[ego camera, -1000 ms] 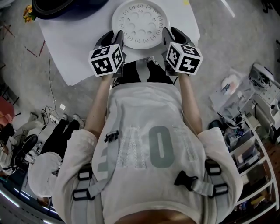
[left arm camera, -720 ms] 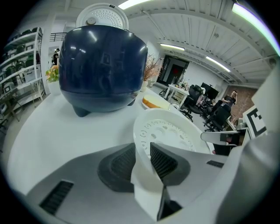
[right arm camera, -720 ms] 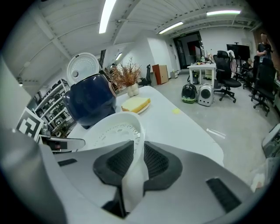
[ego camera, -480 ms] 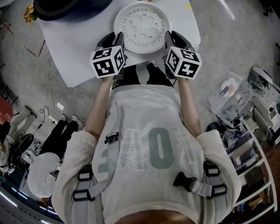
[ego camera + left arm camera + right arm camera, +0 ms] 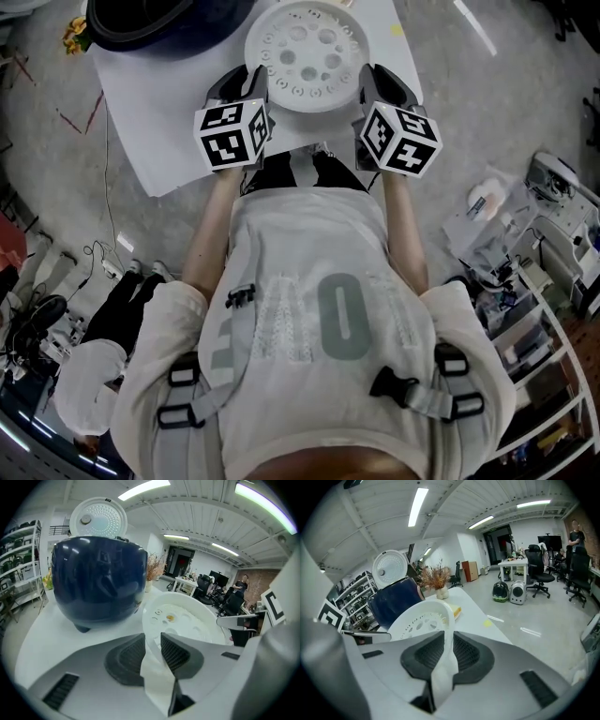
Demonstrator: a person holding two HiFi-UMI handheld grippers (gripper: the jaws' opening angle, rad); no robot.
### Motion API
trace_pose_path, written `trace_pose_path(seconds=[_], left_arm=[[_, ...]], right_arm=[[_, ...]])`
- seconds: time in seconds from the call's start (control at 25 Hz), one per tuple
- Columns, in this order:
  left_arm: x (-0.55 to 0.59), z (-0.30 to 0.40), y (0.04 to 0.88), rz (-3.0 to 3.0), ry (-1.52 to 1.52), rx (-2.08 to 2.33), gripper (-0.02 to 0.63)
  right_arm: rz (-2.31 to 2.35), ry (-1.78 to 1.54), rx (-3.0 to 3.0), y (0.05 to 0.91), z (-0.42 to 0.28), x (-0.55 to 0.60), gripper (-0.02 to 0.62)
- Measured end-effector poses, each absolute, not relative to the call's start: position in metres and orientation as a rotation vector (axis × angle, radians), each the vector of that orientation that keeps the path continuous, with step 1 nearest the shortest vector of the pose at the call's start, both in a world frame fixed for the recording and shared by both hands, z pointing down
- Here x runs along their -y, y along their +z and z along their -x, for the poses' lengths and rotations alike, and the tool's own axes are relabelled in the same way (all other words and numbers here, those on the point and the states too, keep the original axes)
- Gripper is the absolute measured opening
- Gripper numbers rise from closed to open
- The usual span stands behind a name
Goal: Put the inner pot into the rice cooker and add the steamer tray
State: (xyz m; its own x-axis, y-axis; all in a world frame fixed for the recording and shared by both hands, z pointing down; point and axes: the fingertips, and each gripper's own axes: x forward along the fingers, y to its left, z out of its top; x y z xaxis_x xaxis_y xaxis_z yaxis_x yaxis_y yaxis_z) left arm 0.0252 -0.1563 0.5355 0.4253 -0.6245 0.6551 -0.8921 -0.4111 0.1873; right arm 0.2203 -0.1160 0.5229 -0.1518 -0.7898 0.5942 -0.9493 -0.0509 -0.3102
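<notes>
Step in hand: judging by the grips, the steamer tray [image 5: 305,54] was being carried to the rice cooker [image 5: 98,581].
Left gripper [image 5: 153,641]: its jaws had just been closing and were clamped on the tray's left rim, the thin white wall pinched between the ribbed pads.
Right gripper [image 5: 449,641]: its jaws had just been closing too, and were gripping the opposite rim.
Tray's place: it was held between the two grippers over the white table [image 5: 159,112], apart from the cooker.
Cooker: it was dark blue with its lid [image 5: 97,517] standing open, off to the tray's left. No view showed whether the inner pot sat inside.
Doing it well: both hands would probably need to travel together at one height, so that the tray stayed level and neither rim twisted out of its pads. The tray should then be centred over the opening and lowered straight.
Risk: with only thin rim in each grip, pulling the hands apart could let it slip.
</notes>
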Motion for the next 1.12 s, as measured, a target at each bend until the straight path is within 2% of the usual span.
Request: trace_pose_path(seconds=[0.64,1.12], left_arm=[[0.197,-0.026,0.389,-2.398,0.397,1.494,0.112],[0.235,0.044,0.284,-2.439,0.209,1.799,0.109]], right_arm=[[-2.006,0.665,2.295,0.381,-0.223,0.161,0.064],[-1.884,0.365,2.565,0.283,-0.155,0.224,0.067]])
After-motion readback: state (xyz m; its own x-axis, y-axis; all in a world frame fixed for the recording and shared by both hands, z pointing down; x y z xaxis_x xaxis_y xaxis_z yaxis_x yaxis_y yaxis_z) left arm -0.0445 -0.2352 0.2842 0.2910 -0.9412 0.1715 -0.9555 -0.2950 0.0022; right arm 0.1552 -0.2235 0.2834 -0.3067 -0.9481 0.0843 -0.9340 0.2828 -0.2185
